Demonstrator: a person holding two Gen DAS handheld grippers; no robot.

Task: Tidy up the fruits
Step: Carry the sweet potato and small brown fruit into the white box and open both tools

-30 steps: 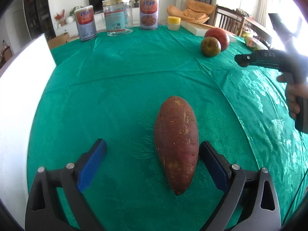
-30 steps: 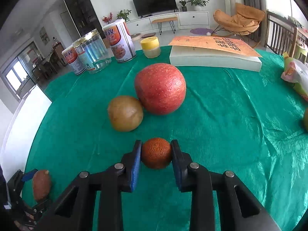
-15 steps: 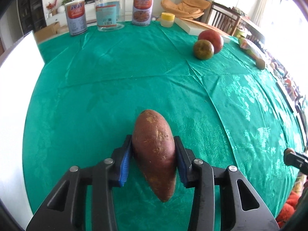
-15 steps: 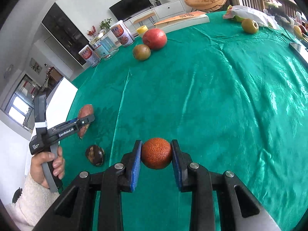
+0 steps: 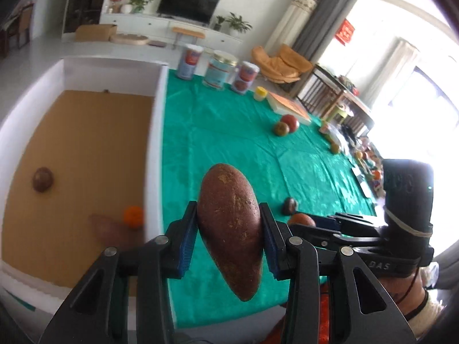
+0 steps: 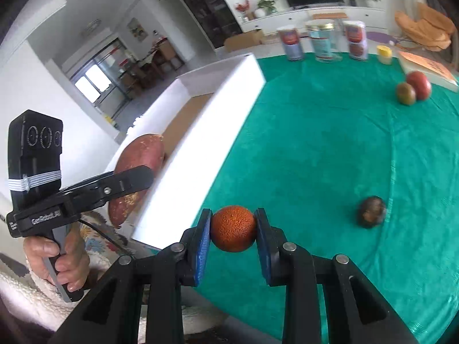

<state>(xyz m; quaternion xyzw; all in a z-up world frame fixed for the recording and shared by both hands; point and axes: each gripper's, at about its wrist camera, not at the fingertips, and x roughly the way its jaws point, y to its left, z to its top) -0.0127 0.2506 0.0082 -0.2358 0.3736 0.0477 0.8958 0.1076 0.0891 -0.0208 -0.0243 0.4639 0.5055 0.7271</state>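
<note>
My left gripper [image 5: 229, 239] now pinches the sweet potato [image 5: 231, 229], lifted off the green tablecloth [image 5: 243, 143] beside the white box [image 5: 156, 149]; a second ago it lay there. My right gripper [image 6: 233, 229] still clamps the orange fruit [image 6: 233, 228]; both look ready to drop in.

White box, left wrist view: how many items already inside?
3. On the white box's brown floor: a dark round fruit at left, a small orange fruit by the right wall, a blurry reddish sweet potato beside it. The near corner is hidden behind the left gripper.
</note>
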